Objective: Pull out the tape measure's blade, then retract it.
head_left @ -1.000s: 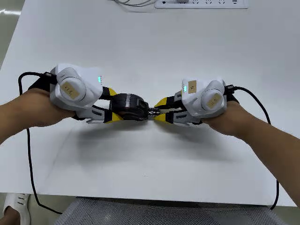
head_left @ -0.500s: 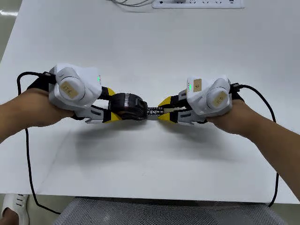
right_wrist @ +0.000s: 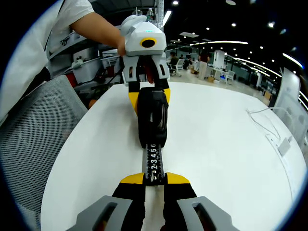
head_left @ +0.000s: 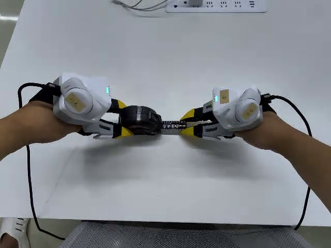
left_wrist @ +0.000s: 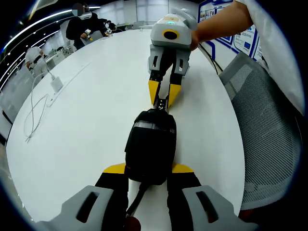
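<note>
A black tape measure [head_left: 140, 120] is held just above the white table [head_left: 165, 57], with my left gripper [head_left: 123, 120] shut on its case. The same case [left_wrist: 150, 147] sits between the yellow-tipped jaws in the left gripper view. A short length of black blade [head_left: 172, 125] with white numbers runs out to the right. My right gripper [head_left: 187, 123] is shut on the blade's end. In the right gripper view the blade [right_wrist: 153, 161] runs from the jaws to the case [right_wrist: 152, 117], with the left gripper [right_wrist: 148, 94] behind it. The right gripper [left_wrist: 163, 99] faces me in the left gripper view.
A white power strip [head_left: 215, 5] with a plugged cable lies at the table's far edge. Black cables trail from both grippers off the near edge. A grey mesh chair [head_left: 176, 235] stands below the front edge. People sit at far benches [left_wrist: 86, 24].
My right gripper has moved to the right with the blade's end, drawing more blade out of the case. The left gripper has held the case nearly still.
</note>
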Tool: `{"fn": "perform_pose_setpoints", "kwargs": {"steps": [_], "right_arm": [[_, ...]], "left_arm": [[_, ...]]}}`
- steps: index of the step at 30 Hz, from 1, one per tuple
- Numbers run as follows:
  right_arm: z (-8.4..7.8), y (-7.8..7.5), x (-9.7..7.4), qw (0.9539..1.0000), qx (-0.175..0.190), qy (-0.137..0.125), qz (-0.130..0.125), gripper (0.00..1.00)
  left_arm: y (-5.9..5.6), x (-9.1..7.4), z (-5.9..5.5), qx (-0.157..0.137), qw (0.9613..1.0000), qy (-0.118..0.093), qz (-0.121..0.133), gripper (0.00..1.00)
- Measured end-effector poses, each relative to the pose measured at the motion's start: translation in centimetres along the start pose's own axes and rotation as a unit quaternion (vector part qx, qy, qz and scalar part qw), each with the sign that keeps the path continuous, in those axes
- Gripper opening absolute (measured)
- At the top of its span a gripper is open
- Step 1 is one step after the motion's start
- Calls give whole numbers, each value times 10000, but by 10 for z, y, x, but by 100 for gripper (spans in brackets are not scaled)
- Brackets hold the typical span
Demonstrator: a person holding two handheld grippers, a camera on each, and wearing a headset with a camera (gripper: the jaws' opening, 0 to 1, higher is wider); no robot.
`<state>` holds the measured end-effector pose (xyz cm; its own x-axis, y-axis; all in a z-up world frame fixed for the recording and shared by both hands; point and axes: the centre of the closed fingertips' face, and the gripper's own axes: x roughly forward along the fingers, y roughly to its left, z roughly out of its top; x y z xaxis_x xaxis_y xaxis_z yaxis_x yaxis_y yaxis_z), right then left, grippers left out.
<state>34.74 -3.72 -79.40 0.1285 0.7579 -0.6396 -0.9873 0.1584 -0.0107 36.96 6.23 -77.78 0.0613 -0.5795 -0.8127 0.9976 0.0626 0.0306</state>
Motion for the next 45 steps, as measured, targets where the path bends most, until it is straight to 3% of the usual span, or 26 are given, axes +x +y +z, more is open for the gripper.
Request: {"fn": "perform_pose_setpoints", "kwargs": {"steps": [45], "right_arm": [[-35, -4, -35, 9993, 135, 299, -199, 10]], "left_arm": [[-1, 2, 2, -1, 10000, -23, 0, 26]]}}
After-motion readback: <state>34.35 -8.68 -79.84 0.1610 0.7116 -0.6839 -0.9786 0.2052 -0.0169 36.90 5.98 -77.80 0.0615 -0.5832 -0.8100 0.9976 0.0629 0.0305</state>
